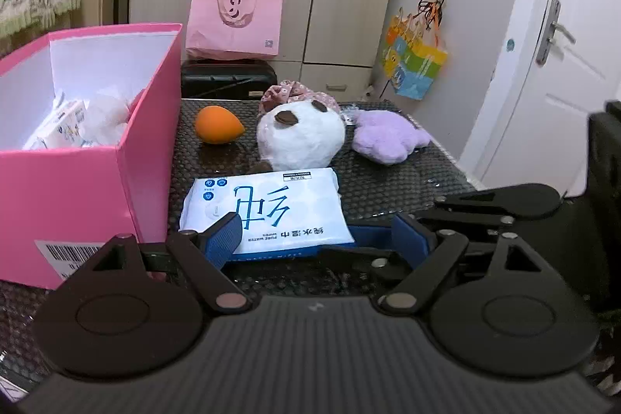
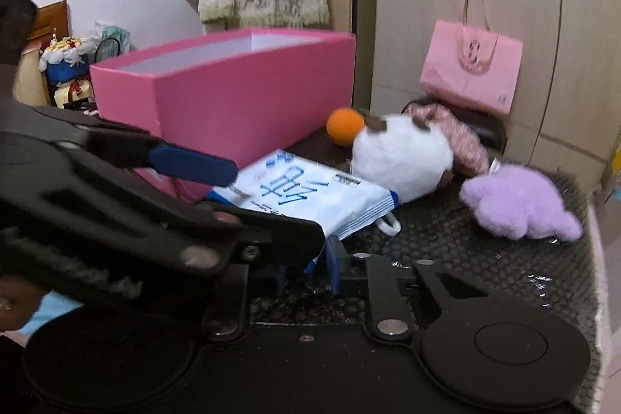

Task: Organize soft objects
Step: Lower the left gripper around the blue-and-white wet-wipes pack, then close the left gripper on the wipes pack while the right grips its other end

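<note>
A white-and-blue wet wipes pack [image 1: 268,208] [image 2: 306,193] lies flat on the dark mat beside the pink box [image 1: 147,142] [image 2: 233,96]. My left gripper [image 1: 316,226] stands open around the pack's near end; one blue pad [image 1: 223,239] overlaps the pack and the other pad is clear of it. My right gripper [image 2: 320,260] is shut on the pack's near corner. Behind the pack sit an orange egg-shaped sponge [image 1: 217,125], a white plush with a pink cap [image 1: 300,138] and a purple plush [image 1: 388,136].
The pink box holds tissue packs and white soft things [image 1: 66,127]. A pink paper bag [image 1: 235,22] stands on a black case behind the table. Cupboards, a door [image 1: 562,84] and a hanging colourful bag [image 1: 415,64] lie beyond. The mat's right edge [image 2: 590,220] is near the purple plush.
</note>
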Motion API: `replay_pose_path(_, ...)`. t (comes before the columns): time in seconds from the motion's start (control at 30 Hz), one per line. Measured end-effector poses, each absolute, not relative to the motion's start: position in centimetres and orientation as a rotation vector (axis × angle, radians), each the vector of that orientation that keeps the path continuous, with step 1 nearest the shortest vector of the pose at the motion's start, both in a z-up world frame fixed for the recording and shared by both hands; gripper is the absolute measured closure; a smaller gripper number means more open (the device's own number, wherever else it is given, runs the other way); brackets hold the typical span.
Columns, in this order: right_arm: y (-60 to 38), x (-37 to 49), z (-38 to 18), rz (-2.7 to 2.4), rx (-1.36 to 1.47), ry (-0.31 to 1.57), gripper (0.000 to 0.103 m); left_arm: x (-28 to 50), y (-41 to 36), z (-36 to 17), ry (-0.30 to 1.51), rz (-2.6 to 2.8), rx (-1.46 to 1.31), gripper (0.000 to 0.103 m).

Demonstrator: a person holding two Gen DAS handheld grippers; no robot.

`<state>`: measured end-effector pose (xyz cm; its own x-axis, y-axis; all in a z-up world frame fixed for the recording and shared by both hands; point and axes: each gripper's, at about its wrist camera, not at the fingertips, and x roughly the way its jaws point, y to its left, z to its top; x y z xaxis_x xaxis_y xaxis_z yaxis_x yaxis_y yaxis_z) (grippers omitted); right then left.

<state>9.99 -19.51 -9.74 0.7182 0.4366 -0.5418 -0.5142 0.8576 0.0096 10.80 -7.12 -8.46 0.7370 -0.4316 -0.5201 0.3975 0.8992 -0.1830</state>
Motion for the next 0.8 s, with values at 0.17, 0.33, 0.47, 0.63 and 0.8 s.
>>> replay_pose_path(0.17,-21.0,9.1,-9.3,0.489,-0.121,0.563,0.09,10.8,-7.0,-8.5,0.577,-0.457,-0.077,0.019)
replay_pose_path(0.33,-23.2,8.9,-9.2,0.434,-0.112,0.579,0.1,11.3,-7.0,-9.2,0.592,-0.441,-0.11,0.021)
replay_pose_path(0.47,-24.4,9.4,-9.4,0.42,-0.13,0.602,0.097,11.7,-7.4,-10.1,0.603,-0.401,-0.078,0.028)
replay_pose_path(0.63,-25.2,10.2,-9.3,0.483,-0.117,0.602,0.06,12.6,-6.9,-11.1,0.635,-0.342,-0.137,0.028)
replay_pose_path(0.8,-26.0,11.9,-9.1,0.5,-0.016,0.622,0.054,12.8,-6.4,-11.8,0.644,-0.309,-0.174,0.046)
